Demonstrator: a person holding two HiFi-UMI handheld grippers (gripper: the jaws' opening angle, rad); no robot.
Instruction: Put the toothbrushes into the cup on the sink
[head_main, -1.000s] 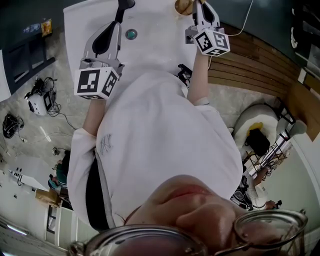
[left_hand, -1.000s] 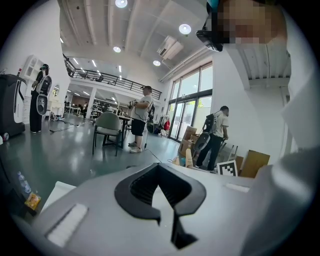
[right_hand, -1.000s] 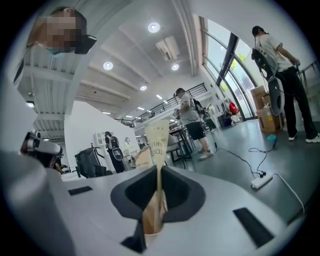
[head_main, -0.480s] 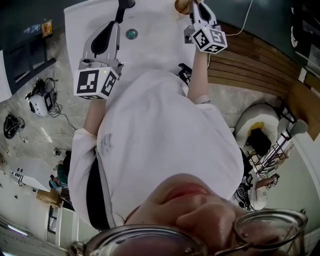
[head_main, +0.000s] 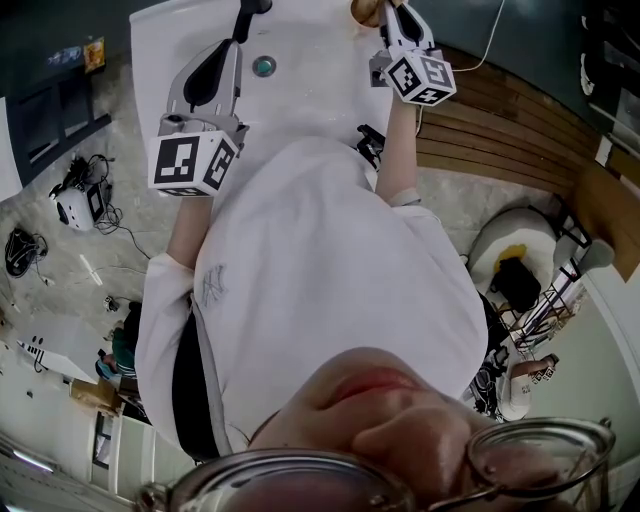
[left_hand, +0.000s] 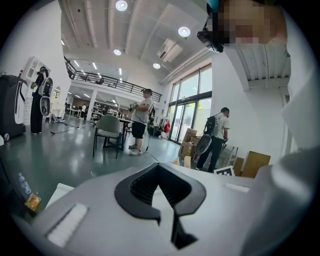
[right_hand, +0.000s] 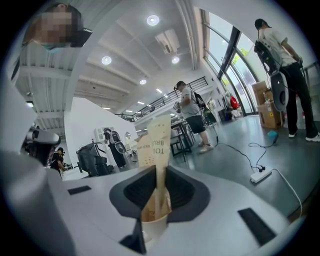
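Toothbrushes (right_hand: 160, 135) in paper sleeves show only in the right gripper view: two of them (one light, one browner behind it) stand upright in one paper cup (right_hand: 152, 226). The right gripper (right_hand: 159, 192) has its jaws narrow and pressed on the light sleeve, above the rim of the cup, which sits low between the jaws. The head view shows none of the sleeves, only a bit of the cup at the top edge of the white sink (head_main: 310, 100), with the right gripper reaching to it. The left gripper (left_hand: 163, 202) holds nothing; its jaws are almost together, with bare white sink behind them. The head view places it over the sink near the drain (head_main: 263, 67), well apart from the cup.
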